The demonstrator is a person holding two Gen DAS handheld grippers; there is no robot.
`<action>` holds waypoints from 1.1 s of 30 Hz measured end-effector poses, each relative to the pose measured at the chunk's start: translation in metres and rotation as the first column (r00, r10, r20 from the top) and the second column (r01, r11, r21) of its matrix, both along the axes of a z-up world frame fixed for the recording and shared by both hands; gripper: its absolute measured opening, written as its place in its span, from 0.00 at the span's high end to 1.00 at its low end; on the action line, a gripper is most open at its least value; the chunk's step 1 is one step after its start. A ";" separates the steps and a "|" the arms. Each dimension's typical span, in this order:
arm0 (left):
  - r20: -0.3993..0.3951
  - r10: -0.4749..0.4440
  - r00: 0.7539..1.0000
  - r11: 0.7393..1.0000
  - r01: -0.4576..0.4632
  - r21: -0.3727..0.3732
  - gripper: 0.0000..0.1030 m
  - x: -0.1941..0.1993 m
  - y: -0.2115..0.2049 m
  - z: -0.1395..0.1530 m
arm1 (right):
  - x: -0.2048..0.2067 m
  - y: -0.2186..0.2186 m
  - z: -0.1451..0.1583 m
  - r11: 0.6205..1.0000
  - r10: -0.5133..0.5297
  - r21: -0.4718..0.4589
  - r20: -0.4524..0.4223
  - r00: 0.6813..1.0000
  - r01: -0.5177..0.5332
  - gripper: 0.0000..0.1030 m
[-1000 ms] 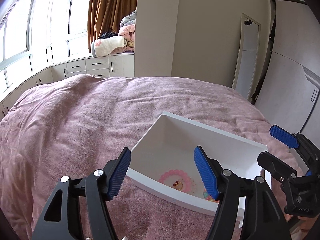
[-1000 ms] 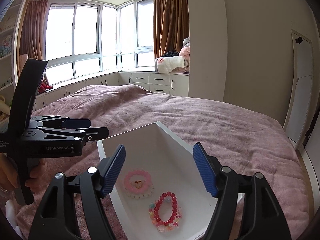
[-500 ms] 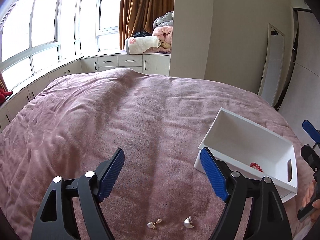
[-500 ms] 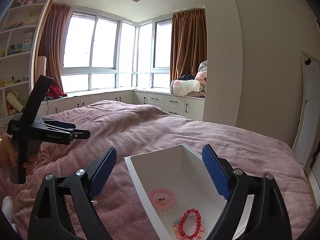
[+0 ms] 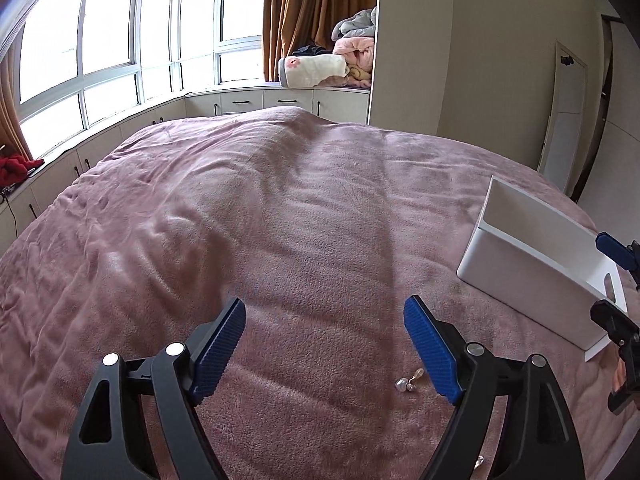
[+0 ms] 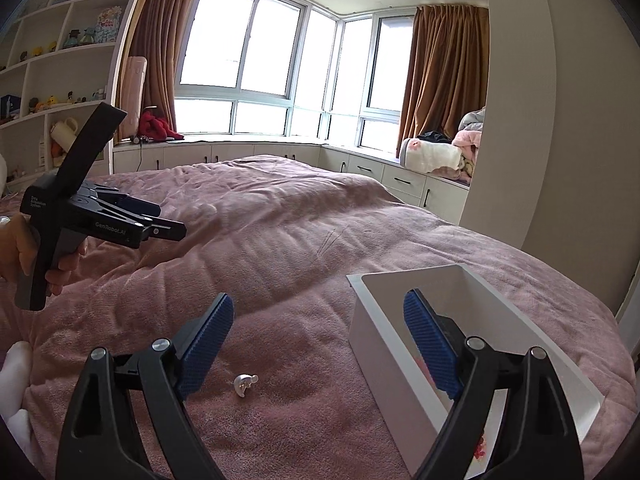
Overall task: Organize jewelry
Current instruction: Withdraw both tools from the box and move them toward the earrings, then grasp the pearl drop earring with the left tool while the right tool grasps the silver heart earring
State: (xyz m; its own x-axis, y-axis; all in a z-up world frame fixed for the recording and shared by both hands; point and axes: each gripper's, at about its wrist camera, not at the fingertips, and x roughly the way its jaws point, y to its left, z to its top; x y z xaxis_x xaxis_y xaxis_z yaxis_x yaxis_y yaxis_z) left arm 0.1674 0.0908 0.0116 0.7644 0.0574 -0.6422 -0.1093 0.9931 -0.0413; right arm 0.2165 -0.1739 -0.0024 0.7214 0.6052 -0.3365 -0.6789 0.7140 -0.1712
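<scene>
Small silver pearl earring, light and slippery on pink plush bedspread, lies between the spread left tool; pinch its pearl.

A pink bedspread fills the frame's middle. Brown curtains hang upper right, folded blankets below them; shelves stand upper left.

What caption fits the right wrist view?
Open right gripper over a pink bed, an earring between its fingers and a white box alongside.
</scene>
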 end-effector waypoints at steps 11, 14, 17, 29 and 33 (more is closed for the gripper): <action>-0.065 -0.074 0.995 0.996 0.070 -0.058 0.14 -0.001 -0.016 -0.045 | 0.012 0.037 -0.041 0.995 0.035 -0.095 -0.098 0.995 -0.044 0.26; -0.082 -0.123 0.989 0.990 0.117 -0.075 0.14 0.002 -0.026 -0.054 | 0.016 0.044 -0.052 0.991 0.041 -0.121 -0.124 0.991 -0.056 0.32; -0.087 -0.154 0.984 0.987 0.149 -0.062 0.16 0.003 -0.035 -0.060 | 0.019 0.050 -0.065 0.986 0.053 -0.147 -0.161 0.986 -0.077 0.41; -0.182 -0.221 0.958 0.975 0.214 -0.055 0.44 0.012 -0.053 -0.089 | 0.030 0.061 -0.094 0.972 0.076 -0.195 -0.275 0.959 -0.133 0.53; -0.224 -0.241 0.944 0.968 0.250 0.011 0.50 0.012 -0.067 -0.096 | 0.034 0.063 -0.102 0.965 0.073 -0.217 -0.317 0.946 -0.147 0.60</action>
State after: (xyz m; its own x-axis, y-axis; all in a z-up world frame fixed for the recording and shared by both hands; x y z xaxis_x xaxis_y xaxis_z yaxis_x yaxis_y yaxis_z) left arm 0.1798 0.0237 -0.0846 0.5986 -0.0858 -0.7964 0.1360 0.9907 -0.0045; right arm 0.2506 -0.1108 -0.1045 0.4959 0.5519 -0.6705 -0.7964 0.5968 -0.0978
